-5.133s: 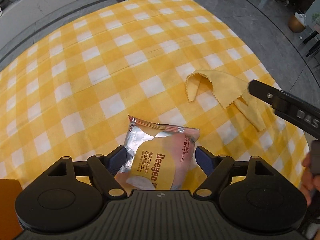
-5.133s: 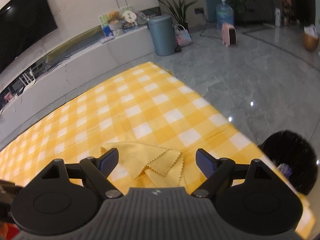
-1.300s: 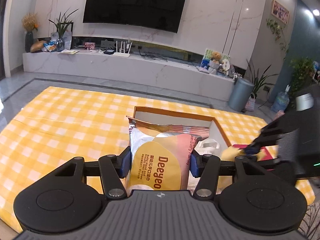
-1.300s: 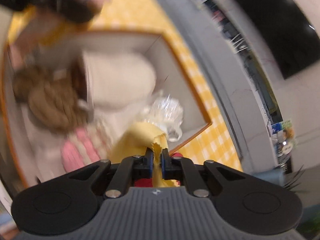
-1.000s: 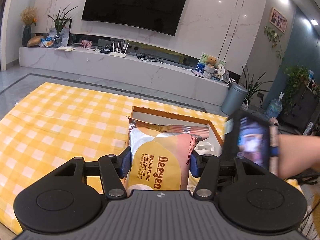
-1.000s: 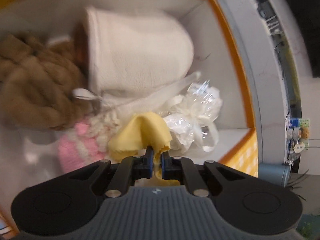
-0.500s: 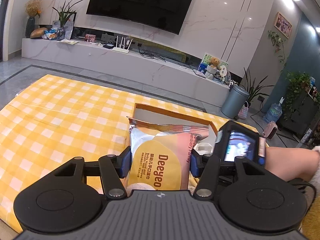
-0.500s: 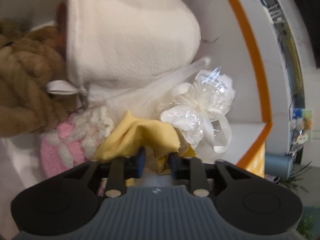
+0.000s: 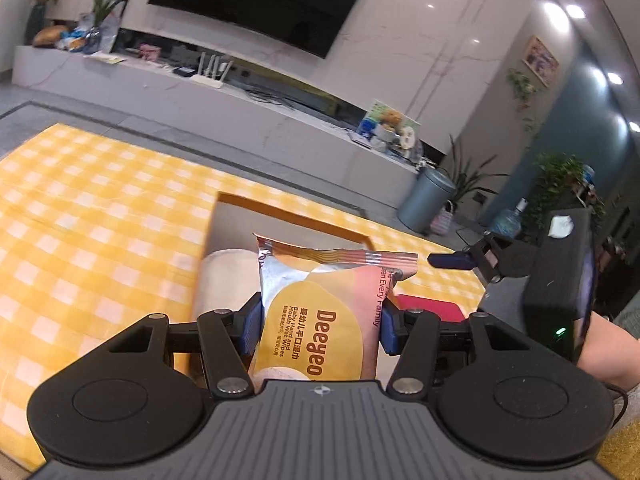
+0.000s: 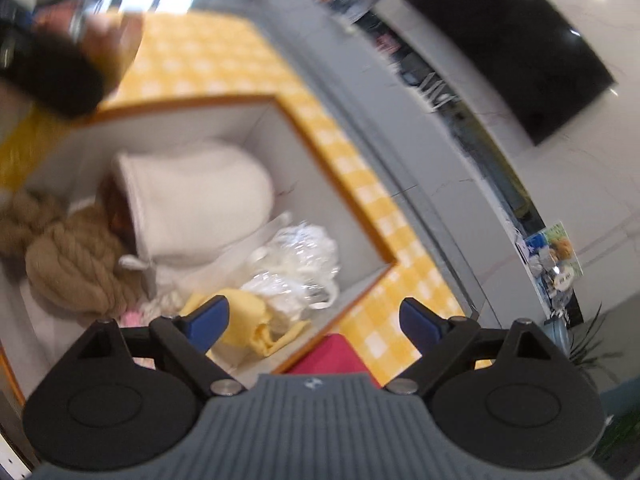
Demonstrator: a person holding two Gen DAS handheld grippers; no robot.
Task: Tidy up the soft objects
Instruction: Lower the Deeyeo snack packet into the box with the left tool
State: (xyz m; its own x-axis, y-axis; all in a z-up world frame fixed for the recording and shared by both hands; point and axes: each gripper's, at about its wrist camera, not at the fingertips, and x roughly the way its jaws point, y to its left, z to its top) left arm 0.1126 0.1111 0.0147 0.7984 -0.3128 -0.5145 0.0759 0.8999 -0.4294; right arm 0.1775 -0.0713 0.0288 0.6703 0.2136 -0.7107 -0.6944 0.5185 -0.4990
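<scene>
1. The left gripper (image 9: 320, 326) is clamping the upright yellow-and-pink foil wet-wipes pack (image 9: 324, 320), carrying it toward the orange-rimmed white box (image 10: 328, 148) at twelve o'clock.
2. The right gripper (image 10: 312, 318) has just been opening and is standing wide and empty; the crumpled yellow cloth (image 10: 244, 320) is lying released in the box, at seven o'clock of the clear crinkly bag (image 10: 300, 268).

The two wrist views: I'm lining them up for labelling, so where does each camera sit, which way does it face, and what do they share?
Left wrist: on the left tool, looking across the checked cloth toward the TV wall; its fingers clamp a wipes pack; a forearm shows at right.
Right wrist: on the right tool, angled down into the orange-rimmed box; jaws just opened, empty, above the yellow cloth.
Shared: box, checked cloth, TV, each other's tool.
</scene>
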